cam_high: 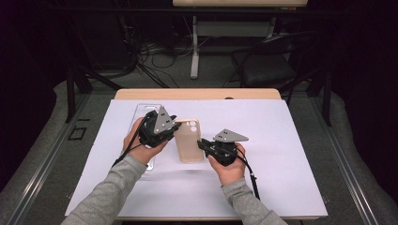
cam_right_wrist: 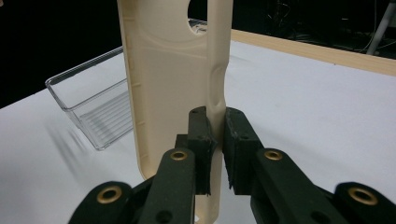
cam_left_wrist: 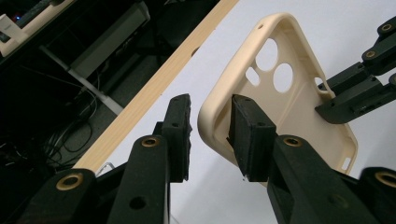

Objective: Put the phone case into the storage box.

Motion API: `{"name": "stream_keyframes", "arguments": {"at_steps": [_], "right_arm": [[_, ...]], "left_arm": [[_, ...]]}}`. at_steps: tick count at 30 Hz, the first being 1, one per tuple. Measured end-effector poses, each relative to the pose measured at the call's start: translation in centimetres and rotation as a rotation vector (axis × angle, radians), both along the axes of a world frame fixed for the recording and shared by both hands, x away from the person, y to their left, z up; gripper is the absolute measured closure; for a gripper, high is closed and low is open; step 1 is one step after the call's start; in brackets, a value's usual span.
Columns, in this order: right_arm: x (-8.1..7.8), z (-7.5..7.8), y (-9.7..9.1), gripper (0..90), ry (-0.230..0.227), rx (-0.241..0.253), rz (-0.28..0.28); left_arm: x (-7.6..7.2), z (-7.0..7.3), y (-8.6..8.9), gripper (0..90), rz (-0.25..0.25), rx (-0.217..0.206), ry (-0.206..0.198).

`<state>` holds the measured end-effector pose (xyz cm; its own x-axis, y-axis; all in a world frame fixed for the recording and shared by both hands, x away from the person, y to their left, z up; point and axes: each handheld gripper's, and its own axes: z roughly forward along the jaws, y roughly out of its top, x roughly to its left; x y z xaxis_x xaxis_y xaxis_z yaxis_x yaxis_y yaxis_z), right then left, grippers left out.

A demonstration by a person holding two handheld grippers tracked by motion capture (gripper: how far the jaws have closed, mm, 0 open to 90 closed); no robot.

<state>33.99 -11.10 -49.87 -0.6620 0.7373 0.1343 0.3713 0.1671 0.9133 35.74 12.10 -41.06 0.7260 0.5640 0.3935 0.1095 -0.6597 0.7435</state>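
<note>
We hold a cream phone case (cam_high: 188, 140) just above the middle of the white sheet (cam_high: 281, 187) that covers the wooden table (cam_high: 197, 94), open side up, its camera holes at the far end. Our right gripper (cam_high: 202, 145) is clenched on one long side wall of the case, the pads (cam_right_wrist: 201, 140) pinching the rim from inside and outside. Our left gripper (cam_high: 174, 127) straddles the opposite rim near a corner; its jaws are not yet closed on it, one pad (cam_left_wrist: 247, 135) lying against the inner face of the wall and the other (cam_left_wrist: 180, 130) standing clear outside with a gap showing. Behind the left hand (cam_high: 141, 145), a clear plastic tray (cam_high: 141, 112) lies along the sheet's left part.

The case looks like soft, matte moulded plastic or rubber, with rounded corners, a raised lip, two round lens holes and small cut-outs in the sides. That softness is the risk, in our judgement: a thin wall can buckle or slide out from under the ribbed black pads, and with only one firm hold the case could swing or drop onto the sheet. If the left jaws close off-centre at the corner, they could twist the case against the right grip. The tray, rigid and glossy, sits near enough to be knocked by the left hand.
</note>
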Motion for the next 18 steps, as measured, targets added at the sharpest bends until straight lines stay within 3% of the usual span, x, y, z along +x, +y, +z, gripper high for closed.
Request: {"name": "stream_keyframes", "arguments": {"at_steps": [18], "right_arm": [[-0.01,0.01,0.0,82.0,0.001,0.003,0.001]], "left_arm": [[-0.01,0.26,0.06,76.2,0.0,0.014,0.015]]}}
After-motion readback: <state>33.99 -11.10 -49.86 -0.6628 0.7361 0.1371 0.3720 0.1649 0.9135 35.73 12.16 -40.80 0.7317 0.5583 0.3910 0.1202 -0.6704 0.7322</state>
